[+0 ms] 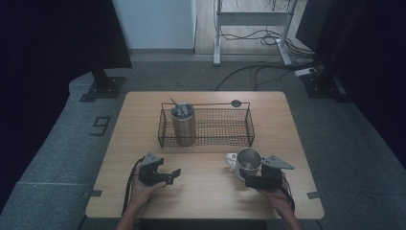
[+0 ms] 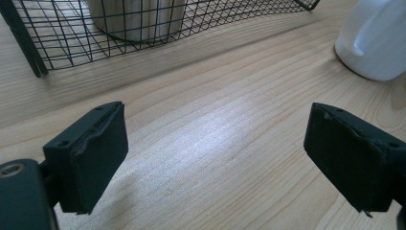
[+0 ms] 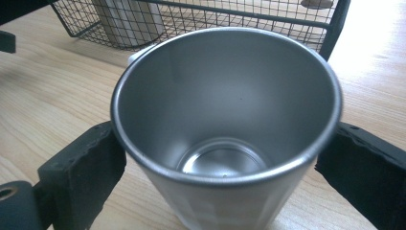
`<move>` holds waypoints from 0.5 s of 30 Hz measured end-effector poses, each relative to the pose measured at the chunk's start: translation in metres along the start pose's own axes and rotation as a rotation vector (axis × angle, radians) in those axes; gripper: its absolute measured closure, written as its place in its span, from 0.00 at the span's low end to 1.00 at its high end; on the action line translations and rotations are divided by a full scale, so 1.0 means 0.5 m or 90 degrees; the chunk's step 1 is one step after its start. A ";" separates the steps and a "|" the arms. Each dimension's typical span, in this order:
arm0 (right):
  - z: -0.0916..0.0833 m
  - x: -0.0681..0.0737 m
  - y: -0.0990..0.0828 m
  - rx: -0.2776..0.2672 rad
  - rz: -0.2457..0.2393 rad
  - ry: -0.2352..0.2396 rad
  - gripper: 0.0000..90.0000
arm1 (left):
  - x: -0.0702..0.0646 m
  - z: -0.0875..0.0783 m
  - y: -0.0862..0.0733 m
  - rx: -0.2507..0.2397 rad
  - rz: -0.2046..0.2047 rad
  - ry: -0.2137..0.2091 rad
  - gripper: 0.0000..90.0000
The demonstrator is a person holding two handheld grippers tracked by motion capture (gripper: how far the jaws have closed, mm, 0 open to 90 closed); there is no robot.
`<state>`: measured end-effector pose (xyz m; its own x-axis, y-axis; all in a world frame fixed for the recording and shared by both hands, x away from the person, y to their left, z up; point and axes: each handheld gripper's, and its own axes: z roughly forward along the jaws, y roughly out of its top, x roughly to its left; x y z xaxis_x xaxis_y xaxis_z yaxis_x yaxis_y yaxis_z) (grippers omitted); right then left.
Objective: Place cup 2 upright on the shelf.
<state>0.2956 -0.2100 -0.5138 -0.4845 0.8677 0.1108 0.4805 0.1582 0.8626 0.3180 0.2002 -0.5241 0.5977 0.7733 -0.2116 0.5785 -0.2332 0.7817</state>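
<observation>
Mug (image 1: 248, 162), shiny steel inside and white outside, stands upright on the table (image 1: 206, 201) near my side, just in front of the wire basket (image 1: 207, 125). My right gripper (image 1: 254, 181) has one black jaw on each side of it, pressing its walls, so I hold it low around the body where it will not tip. A tall metal cup (image 1: 184, 124) already stands in the basket, so I think this mug goes there too. My left gripper (image 1: 168, 176) waits wide and empty above bare wood, well to the mug's left.
</observation>
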 end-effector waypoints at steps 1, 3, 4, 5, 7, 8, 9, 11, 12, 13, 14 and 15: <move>0.003 0.000 0.000 0.001 -0.002 0.000 0.03 | 0.000 0.000 0.000 0.000 0.000 0.000 0.09; 0.009 0.002 0.002 0.002 -0.004 -0.003 0.03 | 0.000 -0.001 0.000 -0.002 -0.001 -0.001 0.09; 0.013 0.003 0.003 0.003 -0.004 -0.005 0.02 | 0.000 -0.001 0.000 -0.002 -0.002 0.000 0.09; 0.015 0.002 0.004 0.004 -0.004 -0.004 0.02 | 0.001 -0.002 0.000 -0.002 -0.002 -0.001 0.09; 0.022 0.004 0.006 0.005 -0.005 -0.004 0.02 | 0.001 -0.002 0.000 -0.003 -0.002 -0.001 0.09; 0.027 0.005 0.005 0.007 -0.007 -0.007 0.03 | 0.001 -0.003 0.000 -0.003 -0.002 -0.001 0.09; 0.027 0.005 0.005 0.007 -0.007 -0.007 0.03 | 0.001 -0.003 0.000 -0.003 -0.002 -0.001 0.09; 0.029 0.003 0.005 0.007 -0.004 -0.009 0.05 | 0.001 -0.003 0.000 -0.003 -0.002 -0.001 0.09; 0.029 0.003 0.005 0.007 -0.004 -0.009 0.05 | 0.001 -0.003 0.000 -0.003 -0.002 -0.001 0.09; 0.029 0.002 0.005 0.006 -0.002 -0.007 0.05 | 0.000 -0.002 0.000 -0.003 -0.002 -0.001 0.09; 0.029 0.002 0.005 0.007 -0.002 -0.006 0.05 | 0.000 -0.002 0.000 -0.003 -0.002 0.000 0.09; 0.029 0.002 0.004 0.006 -0.003 -0.008 0.06 | 0.000 -0.001 0.000 -0.003 -0.001 0.000 0.09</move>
<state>0.3067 -0.2019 -0.5189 -0.4774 0.8729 0.1009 0.4856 0.1665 0.8582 0.3175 0.2004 -0.5236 0.5966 0.7737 -0.2134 0.5774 -0.2291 0.7837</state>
